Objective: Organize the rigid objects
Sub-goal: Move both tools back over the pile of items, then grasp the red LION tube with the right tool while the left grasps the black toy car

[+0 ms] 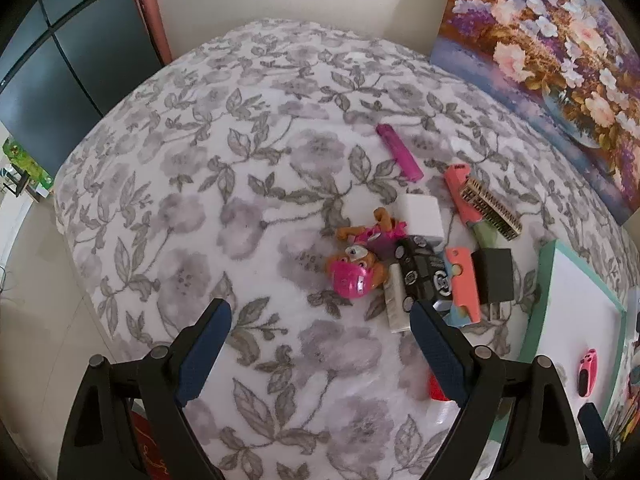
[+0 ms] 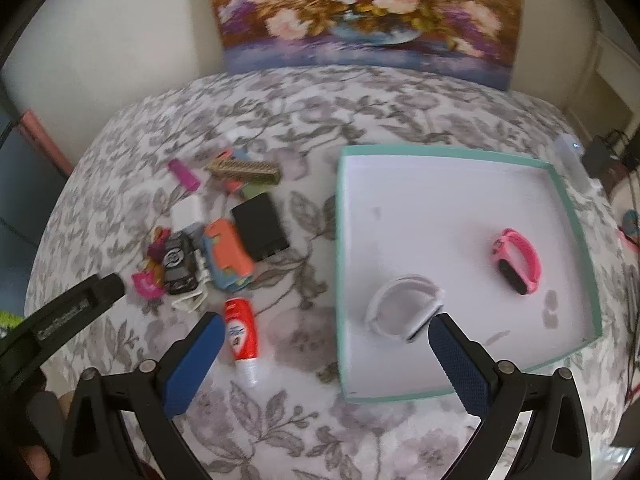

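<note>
Both tools stood wide, nothing between the pads. Nearest the left wrist camera, the left tool (image 1: 320, 344) hung over bare floral bedspread (image 1: 224, 184); its right finger overlapped the near end of a white stick-shaped item (image 1: 394, 300) in that view, though contact could not be judged.

Nearest the right wrist camera, the right tool (image 2: 326, 346) hung over the near left corner of the teal-rimmed tray (image 2: 576, 216). A red-and-white tube (image 2: 240, 328) lay on the bedspread just beside the left finger, cap end toward the camera. A white band (image 2: 400, 308) lay inside the tray close to the right finger. A pink band (image 2: 516, 260) lay farther back in the tray, apart from the white one.

Left of the tray, on the bedspread, the unsorted items formed a cluster:
- pink-helmeted toy figure (image 1: 356, 268), at the cluster's left edge;
- black toy car (image 1: 420, 272), touching the figure;
- orange-and-blue case (image 2: 228, 258), beside the car;
- black charger block (image 2: 260, 226), just behind the case;
- white cube (image 1: 420, 218), behind the car;
- tan comb (image 1: 492, 208), lying across a coral item (image 1: 460, 192);
- magenta lighter (image 1: 400, 152), farthest back, apart from the rest.

A flower painting (image 2: 360, 12) leaned against the wall beyond the bed.
</note>
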Demonstrator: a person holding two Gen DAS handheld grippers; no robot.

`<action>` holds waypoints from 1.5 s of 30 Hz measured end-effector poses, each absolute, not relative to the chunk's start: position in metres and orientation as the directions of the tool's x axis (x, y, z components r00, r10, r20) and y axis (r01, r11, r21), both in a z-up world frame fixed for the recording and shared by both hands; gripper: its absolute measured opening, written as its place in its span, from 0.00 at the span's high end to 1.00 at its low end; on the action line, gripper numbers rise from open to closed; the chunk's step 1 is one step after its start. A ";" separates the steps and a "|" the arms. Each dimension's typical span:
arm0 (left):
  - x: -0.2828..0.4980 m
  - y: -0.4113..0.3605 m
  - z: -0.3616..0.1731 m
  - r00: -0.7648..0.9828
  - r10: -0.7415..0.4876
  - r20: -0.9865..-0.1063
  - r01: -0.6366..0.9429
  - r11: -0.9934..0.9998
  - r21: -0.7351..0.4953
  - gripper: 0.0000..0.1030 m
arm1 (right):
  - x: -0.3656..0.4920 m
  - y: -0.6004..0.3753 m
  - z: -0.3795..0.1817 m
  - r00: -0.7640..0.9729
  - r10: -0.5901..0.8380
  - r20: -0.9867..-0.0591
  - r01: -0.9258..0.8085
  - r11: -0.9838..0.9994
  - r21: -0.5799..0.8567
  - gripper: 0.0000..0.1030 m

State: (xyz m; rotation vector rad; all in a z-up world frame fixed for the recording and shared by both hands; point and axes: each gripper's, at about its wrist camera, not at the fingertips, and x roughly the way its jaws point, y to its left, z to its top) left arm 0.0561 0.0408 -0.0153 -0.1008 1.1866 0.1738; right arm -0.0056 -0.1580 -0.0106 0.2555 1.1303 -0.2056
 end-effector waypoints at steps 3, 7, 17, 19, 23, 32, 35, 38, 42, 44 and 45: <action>0.058 0.046 -0.022 0.339 0.070 -0.938 -0.187 0.982 0.005 0.11 | -0.003 -0.152 -0.015 0.408 0.005 -0.913 0.275 0.953 0.128 0.00; 0.061 0.052 -0.029 0.319 0.054 -0.946 -0.188 0.982 -0.008 0.11 | 0.001 -0.142 -0.020 0.400 0.011 -0.916 0.258 0.958 0.125 0.00; 0.068 0.078 -0.041 0.285 -0.014 -0.958 -0.243 0.966 -0.086 0.11 | 0.013 -0.116 -0.042 0.364 0.042 -0.931 0.212 0.969 0.127 0.02; 0.071 0.086 -0.044 0.280 -0.022 -0.960 -0.266 0.959 -0.100 0.11 | 0.015 -0.113 -0.047 0.361 0.043 -0.932 0.208 0.970 0.126 0.06; 0.077 0.095 -0.048 0.284 -0.038 -0.958 -0.276 0.954 -0.120 0.11 | 0.019 -0.108 -0.058 0.341 0.069 -0.938 0.186 0.973 0.139 0.14; 0.087 0.083 -0.047 0.304 -0.085 -0.949 -0.218 0.963 -0.156 0.11 | 0.027 -0.101 -0.079 0.301 0.082 -0.950 0.168 0.976 0.137 0.31; 0.088 0.078 -0.049 0.291 -0.085 -0.953 -0.202 0.968 -0.148 0.11 | 0.028 -0.101 -0.087 0.279 0.061 -0.958 0.172 0.979 0.112 0.32; 0.089 0.076 -0.053 0.279 -0.074 -0.957 -0.193 0.972 -0.132 0.11 | 0.027 -0.102 -0.090 0.276 0.047 -0.960 0.167 0.981 0.096 0.32; 0.090 0.077 -0.055 0.271 -0.073 -0.960 -0.190 0.973 -0.128 0.11 | 0.027 -0.100 -0.090 0.279 0.035 -0.960 0.161 0.984 0.082 0.32; 0.090 0.077 -0.056 0.268 -0.066 -0.961 -0.190 0.974 -0.120 0.11 | 0.026 -0.095 -0.091 0.280 0.020 -0.960 0.154 0.986 0.065 0.35; 0.090 0.076 -0.056 0.268 -0.063 -0.961 -0.188 0.975 -0.117 0.11 | 0.026 -0.095 -0.091 0.281 0.013 -0.960 0.152 0.987 0.058 0.37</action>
